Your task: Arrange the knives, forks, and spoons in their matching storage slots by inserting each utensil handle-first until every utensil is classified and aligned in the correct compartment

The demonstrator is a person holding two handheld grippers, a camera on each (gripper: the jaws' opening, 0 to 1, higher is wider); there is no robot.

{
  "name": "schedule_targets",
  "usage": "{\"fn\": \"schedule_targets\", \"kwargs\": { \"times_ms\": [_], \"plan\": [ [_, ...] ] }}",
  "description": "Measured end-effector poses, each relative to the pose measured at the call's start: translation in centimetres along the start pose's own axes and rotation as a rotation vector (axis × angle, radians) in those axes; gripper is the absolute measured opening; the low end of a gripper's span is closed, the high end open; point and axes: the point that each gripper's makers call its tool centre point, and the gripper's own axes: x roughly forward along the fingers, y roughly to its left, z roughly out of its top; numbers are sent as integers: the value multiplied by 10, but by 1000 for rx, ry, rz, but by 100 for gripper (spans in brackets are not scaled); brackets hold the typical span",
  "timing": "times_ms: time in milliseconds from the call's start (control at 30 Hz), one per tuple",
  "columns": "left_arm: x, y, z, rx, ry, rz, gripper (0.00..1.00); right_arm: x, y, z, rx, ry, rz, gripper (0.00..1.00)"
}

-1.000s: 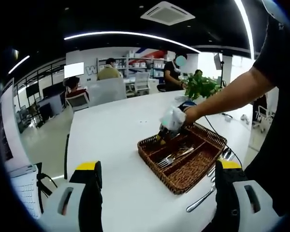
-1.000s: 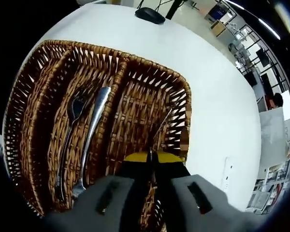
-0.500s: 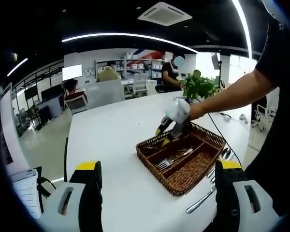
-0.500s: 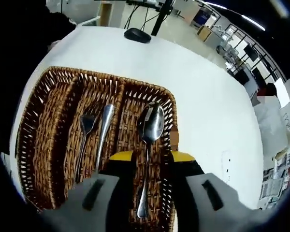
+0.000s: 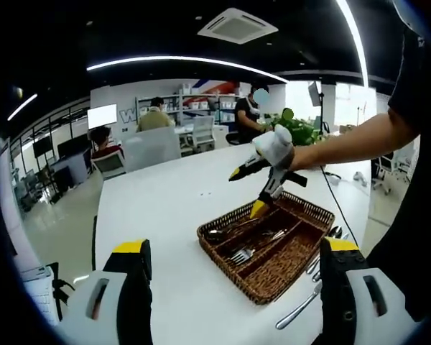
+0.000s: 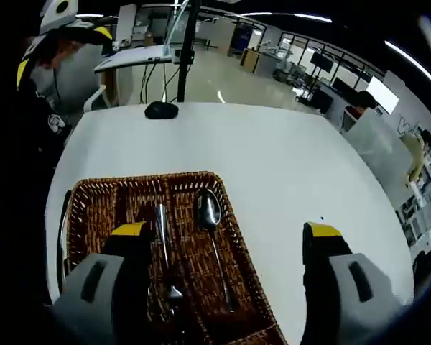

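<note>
A brown wicker basket (image 5: 310, 209) with three long compartments sits on the white table (image 5: 158, 215). A spoon (image 6: 207, 210) lies in its outer compartment, bowl away from me. Forks (image 5: 250, 250) lie in the middle one, and one fork (image 6: 162, 224) shows beside the spoon. My right gripper (image 5: 246, 192) hangs above the basket's far side, held by a hand, with its yellow-tipped jaws spread apart and nothing between them. In its own view the right gripper (image 6: 226, 230) is open over the basket (image 6: 129, 178). My left gripper (image 5: 234, 246) stands open and holds nothing, nearer to me than the basket.
Loose cutlery (image 5: 299, 310) lies on the table beside the basket's right side. A black mouse (image 6: 161, 110) rests beyond the basket. A potted plant (image 5: 299, 129) stands at the far table edge. People sit and stand at desks behind. The person's arm (image 5: 359, 136) reaches in from the right.
My right gripper, shut on the spoon a second ago, opened and left it in the basket's outer compartment, then rose well clear of the basket. The left gripper stayed open.
</note>
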Motion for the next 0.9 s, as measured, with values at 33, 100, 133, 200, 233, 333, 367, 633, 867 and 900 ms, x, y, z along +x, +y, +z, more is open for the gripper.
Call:
{"fn": "schedule_targets", "kwargs": {
  "times_ms": [33,100,133,200,233,333,367,633,867,900],
  "plan": [
    [1,0,0,-1,-2,-1,99,-6,-1,1,34,-11,-15,96],
    [4,-1,2,-3,-10,-1,99,-20,3,1,103,-35,-17,93],
    [6,-1,2,-5,-13,-1,99,-25,2,1,119,-50,-30,95],
    [10,0,1,-7,-18,1,99,-43,0,0,162,-82,-79,100],
    [12,0,1,-2,-18,4,99,-50,-2,-1,175,-96,-98,100],
    [14,-1,2,2,-15,9,99,-76,-2,-7,246,-133,-154,100],
    [15,-2,2,1,-15,10,99,-79,-1,-8,253,-137,-156,100],
    [20,-4,1,13,-14,27,99,-145,2,-35,333,-242,-346,100],
    [22,-12,0,19,-20,44,99,-181,16,-64,432,-254,-394,100],
    [22,-14,0,19,-22,43,99,-188,20,-66,440,-267,-397,100]
  ]
}}
